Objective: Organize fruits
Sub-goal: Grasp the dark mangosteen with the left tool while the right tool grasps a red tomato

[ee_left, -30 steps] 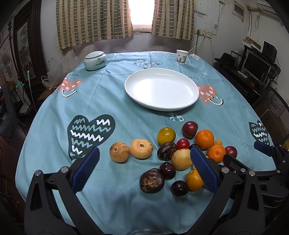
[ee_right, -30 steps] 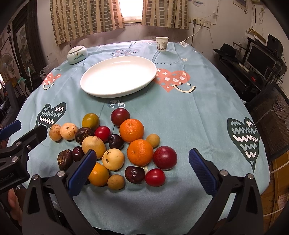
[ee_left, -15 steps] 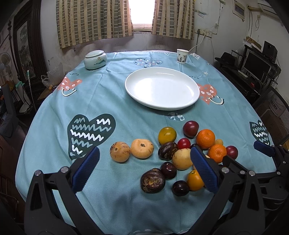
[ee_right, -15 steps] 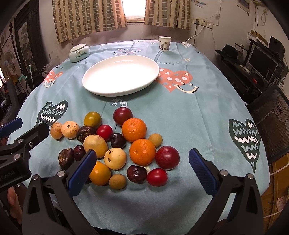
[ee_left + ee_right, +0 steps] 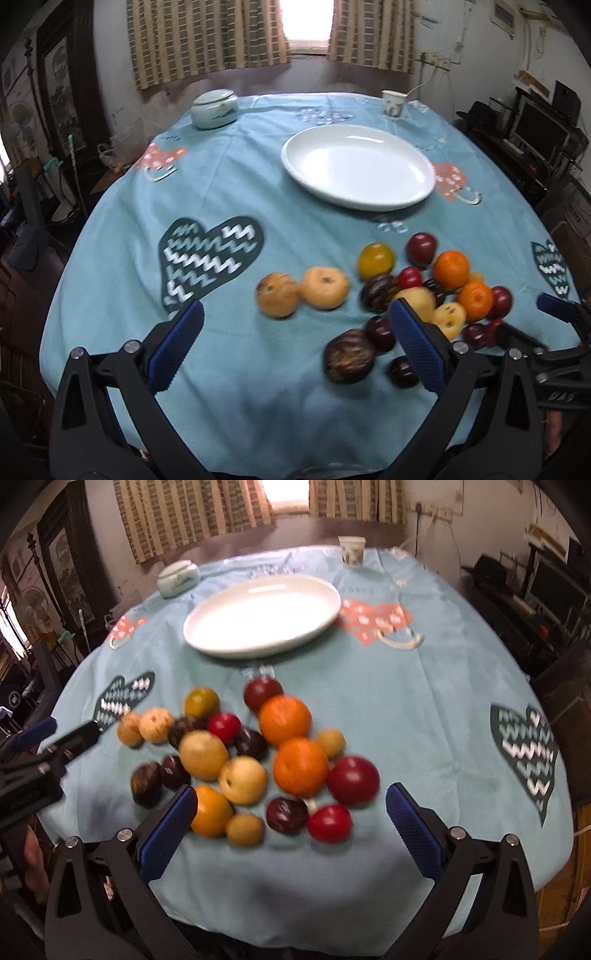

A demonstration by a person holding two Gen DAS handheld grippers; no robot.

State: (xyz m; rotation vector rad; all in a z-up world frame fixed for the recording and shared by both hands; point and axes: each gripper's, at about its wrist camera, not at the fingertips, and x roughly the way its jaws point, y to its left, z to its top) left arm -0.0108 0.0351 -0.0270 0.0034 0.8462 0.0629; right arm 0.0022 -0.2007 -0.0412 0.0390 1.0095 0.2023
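At the surface's near edge | both your left hand-held gripper and right hand-held gripper wide, empty | step: approach fruit pile | next: close on one fruit, carry to plate.

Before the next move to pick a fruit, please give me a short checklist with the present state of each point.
1. White plate has room to receive fruit: ok, nothing lies in it.
2. Left gripper open and holding nothing: ok.
3. Right gripper open and holding nothing: ok.
4. Fruits apart enough for a clean grasp: not ok, the two oranges and the dark plums beside them are packed together; the tan fruit at the left edge is freer.
5. Grippers clear of each other: cannot tell, they are close at the pile.
6. Picture sharp enough to aim: not ok, both views are blurred.
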